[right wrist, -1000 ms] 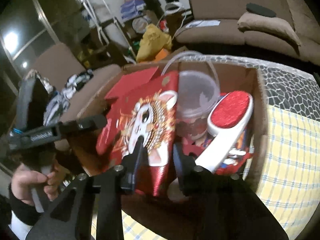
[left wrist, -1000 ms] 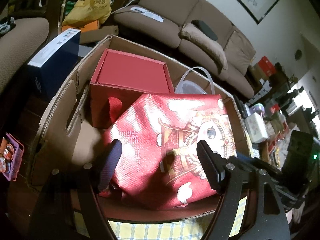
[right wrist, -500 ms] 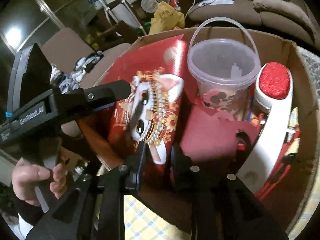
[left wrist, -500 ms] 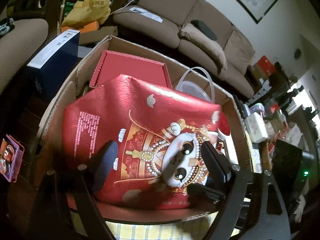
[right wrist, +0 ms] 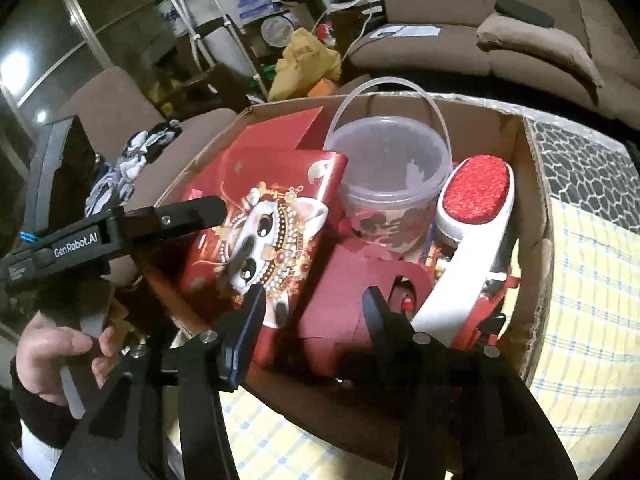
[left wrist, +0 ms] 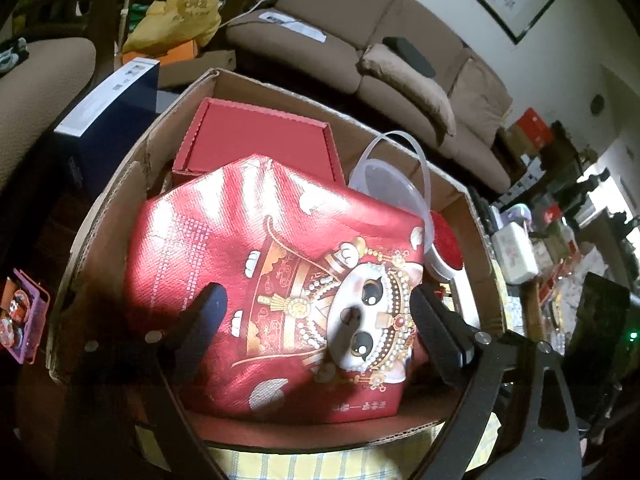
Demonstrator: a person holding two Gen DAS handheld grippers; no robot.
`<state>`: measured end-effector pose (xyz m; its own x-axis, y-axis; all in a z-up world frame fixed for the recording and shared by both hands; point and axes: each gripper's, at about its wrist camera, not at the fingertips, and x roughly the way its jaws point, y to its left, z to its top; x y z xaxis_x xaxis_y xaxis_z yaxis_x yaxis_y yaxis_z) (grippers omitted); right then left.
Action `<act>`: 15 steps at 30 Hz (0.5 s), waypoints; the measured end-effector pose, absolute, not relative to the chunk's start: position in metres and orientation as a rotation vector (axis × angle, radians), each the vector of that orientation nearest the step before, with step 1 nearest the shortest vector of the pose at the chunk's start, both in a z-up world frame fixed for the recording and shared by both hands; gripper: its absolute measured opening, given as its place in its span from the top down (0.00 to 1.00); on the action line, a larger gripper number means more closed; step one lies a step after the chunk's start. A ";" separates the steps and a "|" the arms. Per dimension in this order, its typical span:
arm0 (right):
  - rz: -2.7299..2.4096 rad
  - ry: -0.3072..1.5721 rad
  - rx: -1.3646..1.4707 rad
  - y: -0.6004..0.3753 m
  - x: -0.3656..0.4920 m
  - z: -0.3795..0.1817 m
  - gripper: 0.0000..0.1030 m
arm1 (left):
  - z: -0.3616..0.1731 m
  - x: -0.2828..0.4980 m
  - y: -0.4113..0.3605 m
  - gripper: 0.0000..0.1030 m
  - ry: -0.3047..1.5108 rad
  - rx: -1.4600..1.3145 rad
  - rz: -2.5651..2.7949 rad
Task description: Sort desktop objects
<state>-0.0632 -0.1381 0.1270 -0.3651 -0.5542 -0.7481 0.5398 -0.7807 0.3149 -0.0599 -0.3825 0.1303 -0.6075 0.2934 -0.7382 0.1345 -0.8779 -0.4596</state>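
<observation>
Yellow checked tablecloth point(right wrist: 592, 280) carries the cardboard box point(left wrist: 276, 88) before a brown sofa point(left wrist: 340, 28), both the left gripper point(left wrist: 316, 312) and right gripper point(right wrist: 314, 304) spread, grasping nothing.

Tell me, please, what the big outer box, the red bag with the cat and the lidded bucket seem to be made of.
Outer box: brown corrugated cardboard, matte, fluting at its cut rim. Red bag: probably foil-coated paper, embossed and glossy, glinting in patches. Bucket: translucent frosted plastic, its contents showing dimly through.
</observation>
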 end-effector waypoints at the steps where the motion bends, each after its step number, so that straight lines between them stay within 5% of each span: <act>1: -2.165 -0.011 1.184 -0.138 -0.062 0.129 0.46 | 0.131 -0.059 -0.383 0.11 -0.741 -1.342 2.637; 12: -2.240 0.049 1.165 -0.130 -0.057 0.135 0.25 | 0.140 -0.052 -0.379 0.11 -0.692 -1.327 2.664; 15: -2.266 0.041 1.157 -0.121 -0.057 0.138 0.23 | 0.144 -0.047 -0.374 0.00 -0.664 -1.310 2.690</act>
